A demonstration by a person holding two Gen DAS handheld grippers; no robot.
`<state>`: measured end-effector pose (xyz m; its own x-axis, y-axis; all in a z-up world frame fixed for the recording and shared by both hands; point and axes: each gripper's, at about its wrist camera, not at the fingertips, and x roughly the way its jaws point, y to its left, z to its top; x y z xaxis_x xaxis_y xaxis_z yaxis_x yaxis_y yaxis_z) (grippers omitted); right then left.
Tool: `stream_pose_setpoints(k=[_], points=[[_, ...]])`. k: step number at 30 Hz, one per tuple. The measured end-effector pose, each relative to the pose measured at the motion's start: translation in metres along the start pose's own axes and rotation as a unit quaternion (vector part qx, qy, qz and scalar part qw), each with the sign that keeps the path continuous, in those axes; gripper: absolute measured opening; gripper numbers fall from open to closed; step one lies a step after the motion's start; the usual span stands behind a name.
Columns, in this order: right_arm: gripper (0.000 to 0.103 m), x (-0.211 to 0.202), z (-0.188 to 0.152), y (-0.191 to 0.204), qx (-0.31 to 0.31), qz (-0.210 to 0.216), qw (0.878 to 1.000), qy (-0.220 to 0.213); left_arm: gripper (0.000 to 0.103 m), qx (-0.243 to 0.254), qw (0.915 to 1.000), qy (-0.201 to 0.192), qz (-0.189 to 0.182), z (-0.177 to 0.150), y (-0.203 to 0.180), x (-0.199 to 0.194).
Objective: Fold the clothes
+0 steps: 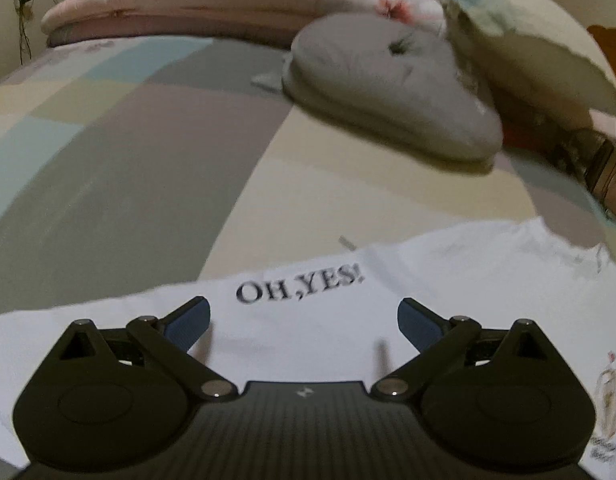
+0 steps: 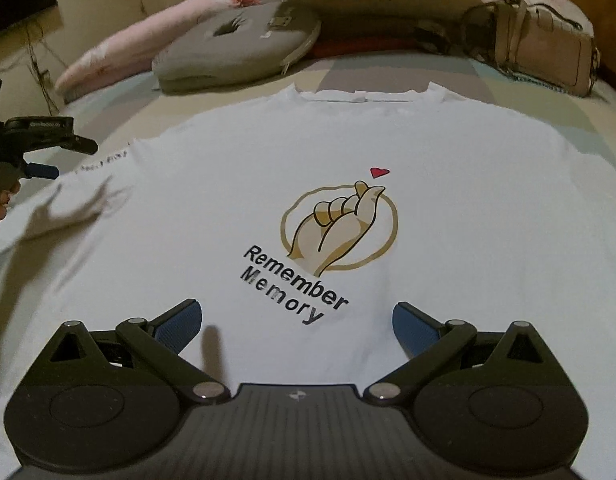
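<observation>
Right wrist: shirt (image 2: 235, 184) flat on bed (image 2: 488, 80), collar at far edge; right tongs (image 2: 296, 326) near hem, left tongs (image 1: 303, 326) by left sleeve, both agape, empty.

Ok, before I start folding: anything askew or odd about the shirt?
Nothing stands out. The white T-shirt lies flat, print up, collar at the far end. Both the left gripper and right gripper are open above it.

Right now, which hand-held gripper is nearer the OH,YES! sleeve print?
Left. The left hand-held gripper hovers open right over the sleeve, the OH,YES! print just ahead of its fingertips. The right hand-held gripper is open over the shirt's lower front, below the Remember Memory text.
</observation>
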<state>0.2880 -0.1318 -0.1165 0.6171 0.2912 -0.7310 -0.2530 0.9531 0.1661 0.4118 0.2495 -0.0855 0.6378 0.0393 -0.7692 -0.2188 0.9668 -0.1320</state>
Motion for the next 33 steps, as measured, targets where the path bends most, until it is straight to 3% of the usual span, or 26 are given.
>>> stream_pose_setpoints(k=[7, 10, 17, 20, 24, 28, 33], points=[[0.103, 0.004, -0.008, 0.012, -0.057, -0.039, 0.998, -0.008, 0.098, -0.018, 0.9973, -0.026, 0.066, 0.005, 0.017, 0.008], [0.103, 0.002, -0.007, 0.010, -0.057, -0.032, 0.998, -0.010, 0.098, -0.026, 0.9982, -0.040, 0.036, 0.006, 0.015, -0.009], [0.103, -0.008, -0.003, 0.012, -0.019, 0.039, 0.999, -0.019, 0.099, 0.044, 0.9983, -0.024, -0.029, -0.022, -0.020, -0.026], [0.103, -0.012, -0.001, 0.013, -0.005, 0.065, 0.998, -0.021, 0.099, 0.031, 0.9992, -0.022, -0.006, -0.024, -0.018, -0.022], [0.103, -0.008, 0.000, 0.020, -0.009, 0.060, 0.998, -0.014, 0.099, 0.011, 0.9992, -0.020, 0.032, -0.026, -0.012, -0.016], [0.103, -0.007, 0.001, 0.021, -0.008, 0.063, 0.998, -0.012, 0.099, -0.013, 0.9992, -0.038, 0.008, -0.026, 0.001, -0.039], [0.103, -0.007, 0.000, 0.020, -0.005, 0.071, 0.997, -0.011, 0.099, -0.011, 0.9990, -0.040, 0.017, -0.035, 0.015, -0.051]])
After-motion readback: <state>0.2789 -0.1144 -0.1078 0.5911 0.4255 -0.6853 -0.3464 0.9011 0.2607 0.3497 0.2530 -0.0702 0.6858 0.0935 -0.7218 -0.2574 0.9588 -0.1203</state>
